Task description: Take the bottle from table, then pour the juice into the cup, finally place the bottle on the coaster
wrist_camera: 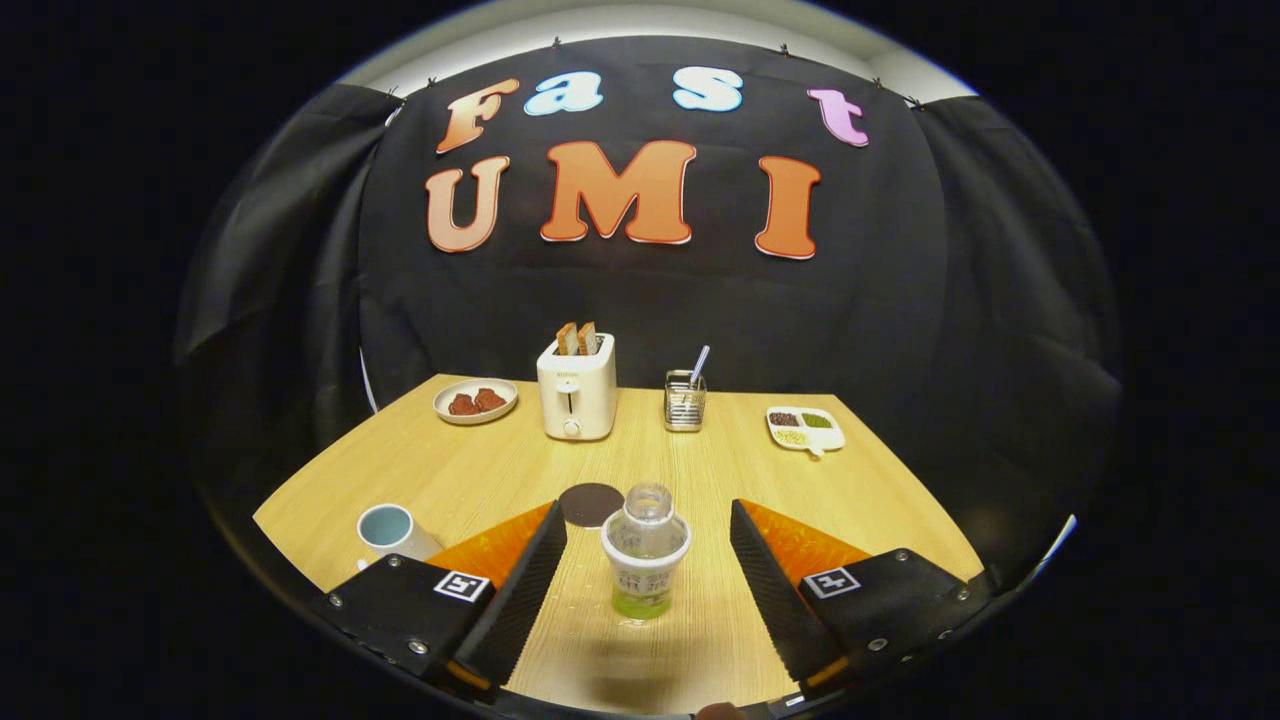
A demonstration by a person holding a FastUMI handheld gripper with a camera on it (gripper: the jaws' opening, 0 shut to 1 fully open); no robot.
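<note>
One bottle point(645, 552) stands upright on the table point(880, 490), between the gripper point(648, 570) fingers with clear gaps both sides. Jaws spread wide, nothing held. Cap looks off, a little green juice at the bottom.

Step in hand, my read: first one, taking the bottle. The approach looks lined up and the grasp is not yet made. The next move calls for easing forward a touch, then closing squarely on the body below the neck and keeping it upright, since the mouth is open.

Count:
- one cup point(390, 530), near the left finger
- one dark round coaster point(590, 503), just beyond the bottle
- one toaster point(576, 398) with two toast slices
- one plate point(475, 401) of food
- one wire holder point(685, 400) with a utensil
- one divided dish point(805, 428)
</note>
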